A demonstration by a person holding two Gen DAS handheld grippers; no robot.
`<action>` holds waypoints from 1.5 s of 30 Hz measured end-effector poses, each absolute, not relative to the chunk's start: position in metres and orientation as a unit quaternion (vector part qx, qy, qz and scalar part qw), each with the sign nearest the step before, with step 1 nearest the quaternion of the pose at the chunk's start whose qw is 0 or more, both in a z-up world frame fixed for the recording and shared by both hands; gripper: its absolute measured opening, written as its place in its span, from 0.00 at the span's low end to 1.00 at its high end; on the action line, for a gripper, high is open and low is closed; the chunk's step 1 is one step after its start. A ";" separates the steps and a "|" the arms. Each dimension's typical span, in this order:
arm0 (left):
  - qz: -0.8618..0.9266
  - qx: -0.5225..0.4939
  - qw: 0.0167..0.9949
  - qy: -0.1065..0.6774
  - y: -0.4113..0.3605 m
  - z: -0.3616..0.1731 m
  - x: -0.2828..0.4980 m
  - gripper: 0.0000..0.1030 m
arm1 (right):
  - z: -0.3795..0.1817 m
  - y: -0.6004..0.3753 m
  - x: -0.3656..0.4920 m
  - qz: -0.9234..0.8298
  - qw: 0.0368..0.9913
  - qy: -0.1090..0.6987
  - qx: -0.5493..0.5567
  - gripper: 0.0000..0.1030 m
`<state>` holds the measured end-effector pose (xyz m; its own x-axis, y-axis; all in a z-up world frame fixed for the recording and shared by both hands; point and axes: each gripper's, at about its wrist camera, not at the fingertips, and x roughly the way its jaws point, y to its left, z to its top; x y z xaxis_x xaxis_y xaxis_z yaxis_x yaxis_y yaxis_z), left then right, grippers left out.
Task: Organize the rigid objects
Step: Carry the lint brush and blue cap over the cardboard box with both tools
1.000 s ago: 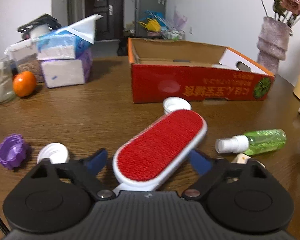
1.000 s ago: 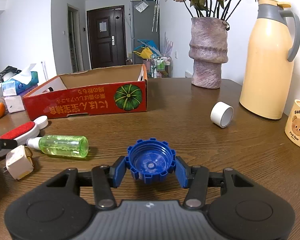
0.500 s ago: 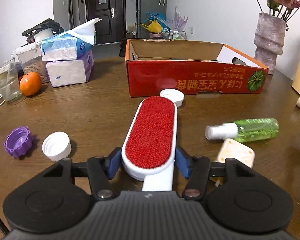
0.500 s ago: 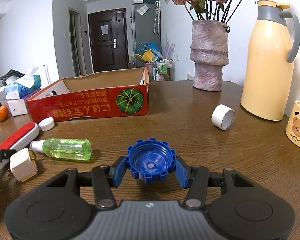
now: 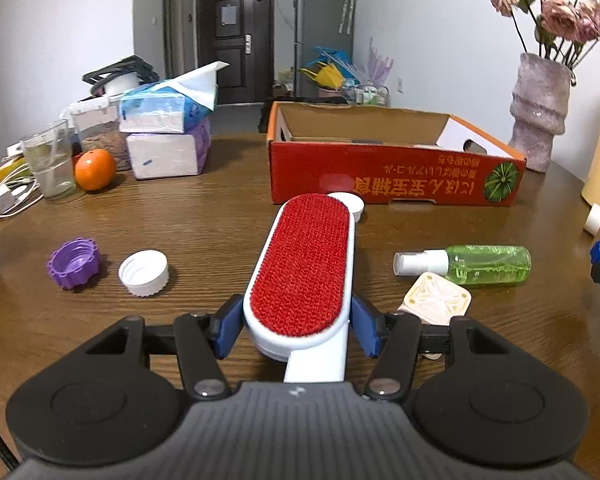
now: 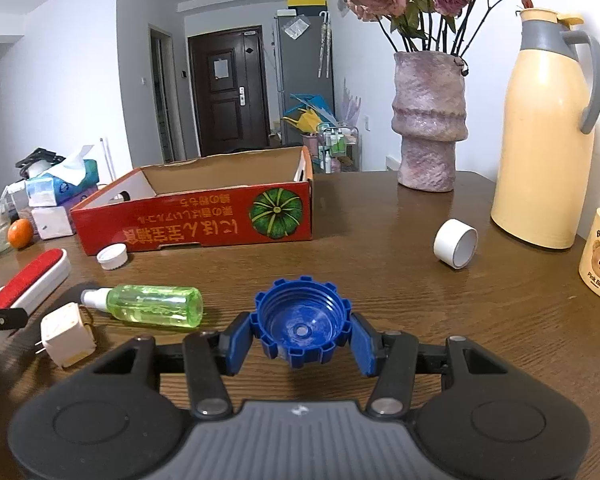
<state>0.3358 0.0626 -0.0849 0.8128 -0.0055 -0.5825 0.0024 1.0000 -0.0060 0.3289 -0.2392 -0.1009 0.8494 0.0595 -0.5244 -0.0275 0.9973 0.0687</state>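
We tilt both grippers down at the table. Our left gripper (image 5: 298, 326) has just closed onto the lint brush (image 5: 302, 268), now lifted; our right gripper (image 6: 300, 340) still clamps the blue cap (image 6: 300, 326).

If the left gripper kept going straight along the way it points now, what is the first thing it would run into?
The left gripper, shut on the lint brush, points toward the red cardboard box. The white cap just past the brush tip would probably be met first, then the box wall; depth is hard to judge.

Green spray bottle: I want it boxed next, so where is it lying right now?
The green spray bottle lies on its side on the table, left in the right wrist view, between the red box and the white plug.
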 end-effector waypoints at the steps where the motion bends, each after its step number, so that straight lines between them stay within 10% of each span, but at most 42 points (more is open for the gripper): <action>1: 0.001 -0.006 0.953 0.303 0.062 -0.083 0.333 0.56 | -0.101 -0.239 0.328 0.024 0.961 0.273 0.029 0.50; 45: -0.015 -0.024 0.969 0.244 -0.005 -0.020 0.344 0.56 | -0.036 -0.185 0.348 0.088 0.973 0.212 0.003 0.50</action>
<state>0.3436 -0.0049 -0.0203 0.8807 -0.0405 -0.4719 0.0169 0.9984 -0.0541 0.3480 -0.1849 -0.0363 0.8947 0.1734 -0.4117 -0.1705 0.9844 0.0441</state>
